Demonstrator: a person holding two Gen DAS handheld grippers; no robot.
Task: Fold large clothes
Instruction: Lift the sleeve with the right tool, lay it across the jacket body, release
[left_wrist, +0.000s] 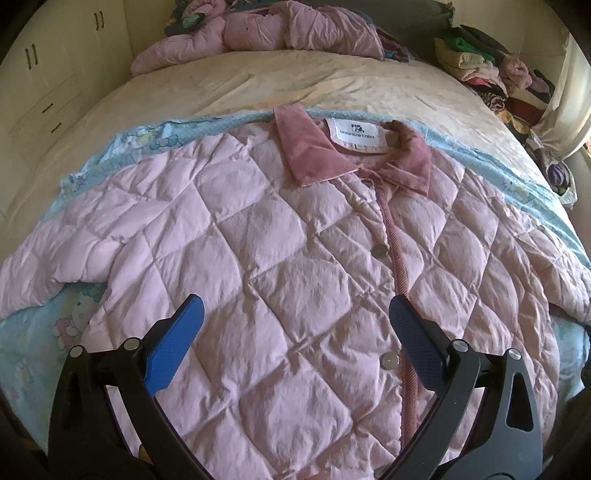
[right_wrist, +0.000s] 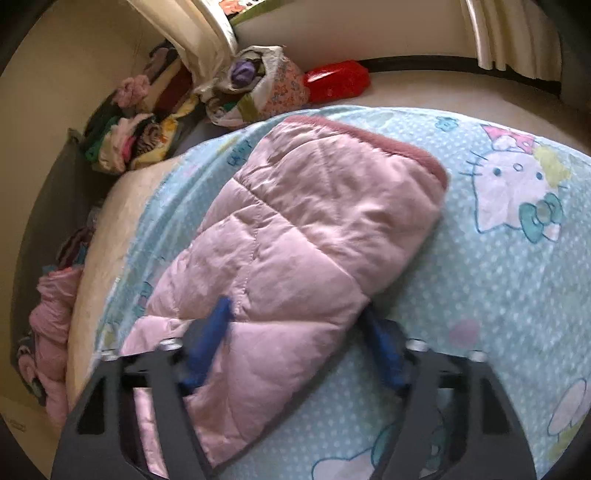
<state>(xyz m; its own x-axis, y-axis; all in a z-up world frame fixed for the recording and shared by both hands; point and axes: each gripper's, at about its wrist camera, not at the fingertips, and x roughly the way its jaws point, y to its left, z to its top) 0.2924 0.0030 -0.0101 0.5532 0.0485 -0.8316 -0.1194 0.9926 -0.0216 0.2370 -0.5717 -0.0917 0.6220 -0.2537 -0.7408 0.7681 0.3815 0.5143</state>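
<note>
A pink quilted jacket (left_wrist: 258, 240) lies spread front-up on a light blue cartoon blanket (left_wrist: 33, 343), its darker pink collar (left_wrist: 295, 147) towards the far side of the bed and its buttons done up. My left gripper (left_wrist: 295, 321) hovers open over the jacket's lower front, with nothing pinched between its blue pads. In the right wrist view, one sleeve (right_wrist: 314, 221) with a darker pink cuff stretches away across the blanket (right_wrist: 498, 277). My right gripper (right_wrist: 295, 325) is closed on this sleeve, one pad pressed into the top of it and the other at its right edge.
The cream bed sheet (left_wrist: 295, 81) shows beyond the blanket. A second pink padded garment (left_wrist: 277, 29) is heaped at the far end. Stacked folded clothes (left_wrist: 480, 62) line the right side, with a stuffed bag (right_wrist: 258, 85) and a red object (right_wrist: 338, 79). Wardrobe doors (left_wrist: 55, 55) stand at the left.
</note>
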